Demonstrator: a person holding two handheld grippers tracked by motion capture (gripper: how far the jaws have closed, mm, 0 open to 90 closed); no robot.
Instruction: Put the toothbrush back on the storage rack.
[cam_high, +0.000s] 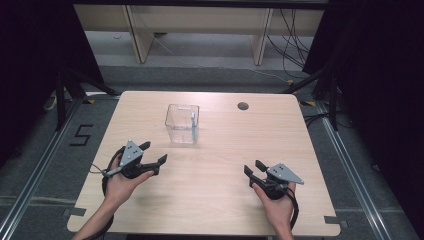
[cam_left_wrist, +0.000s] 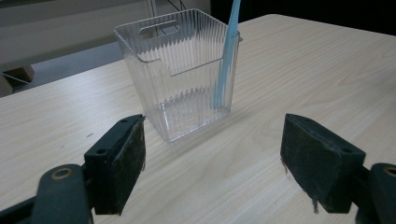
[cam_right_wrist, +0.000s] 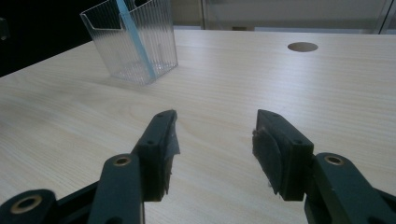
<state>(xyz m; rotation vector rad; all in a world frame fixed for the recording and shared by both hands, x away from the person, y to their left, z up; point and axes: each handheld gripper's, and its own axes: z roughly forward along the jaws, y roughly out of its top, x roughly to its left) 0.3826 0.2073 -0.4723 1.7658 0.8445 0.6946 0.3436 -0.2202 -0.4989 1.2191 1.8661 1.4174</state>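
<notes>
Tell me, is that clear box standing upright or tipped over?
Upright: the clear box rests flat on the table, opening upward, a blue stick leaning inside.

You've got even overhead light on the pale worktop (cam_high: 210, 170) w/ soft, faint shadows, dark surroundings at both sides, no harsh glare, and slightly soft, low-res pics throughout.

I see a clear ribbed container (cam_high: 182, 124) standing upright on the desk (cam_high: 220, 195); a blue straw (cam_high: 193, 127) leans inside its right corner.

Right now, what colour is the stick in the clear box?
Light blue stick; left gripper view shows it best.
</notes>
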